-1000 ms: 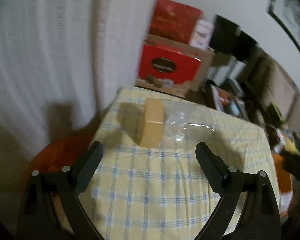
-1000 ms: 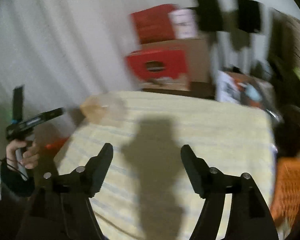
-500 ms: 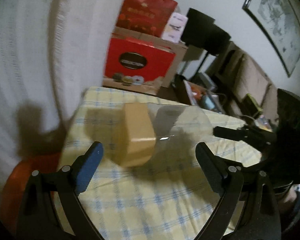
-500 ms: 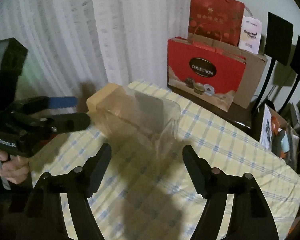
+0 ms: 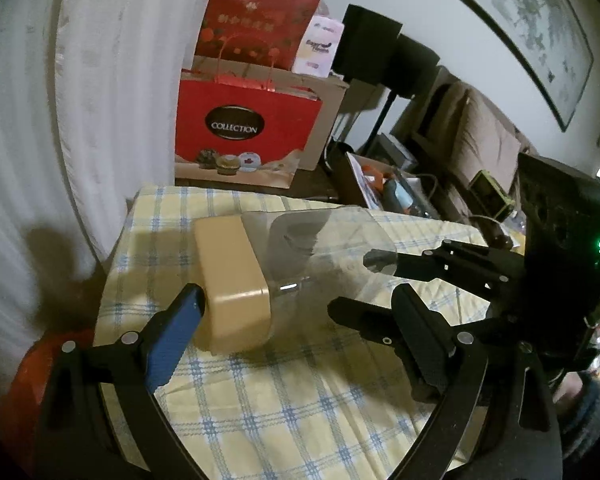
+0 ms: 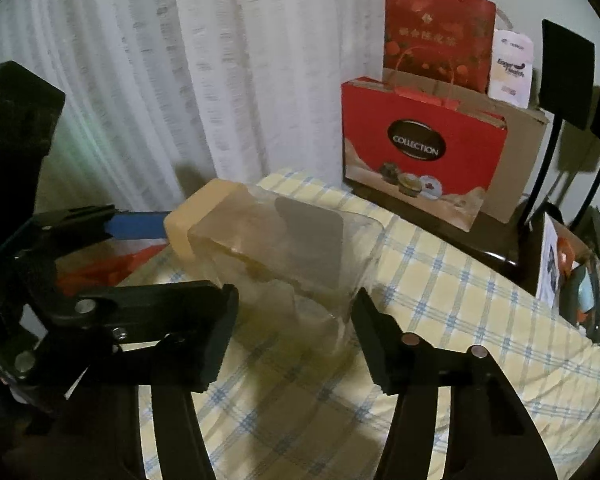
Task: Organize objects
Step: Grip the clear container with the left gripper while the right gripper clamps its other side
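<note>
Clear glossy plastic container (image 5: 324, 264)

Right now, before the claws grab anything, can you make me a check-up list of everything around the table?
Surface: checked tablecloth, yellow and blue, covers the table.
Job's things: clear container lying on its side, tan lid on.
Clutter: nothing seen on the cloth.
Grippers: left claw open, its blue pad right at the lid. Right claw has just been closing, with the container's clear end between its jaws; I cannot tell if it presses yet.
Cables: nothing seen.
Surroundings: white curtain, red gift bags in a cardboard box, framed picture on the wall.
</note>
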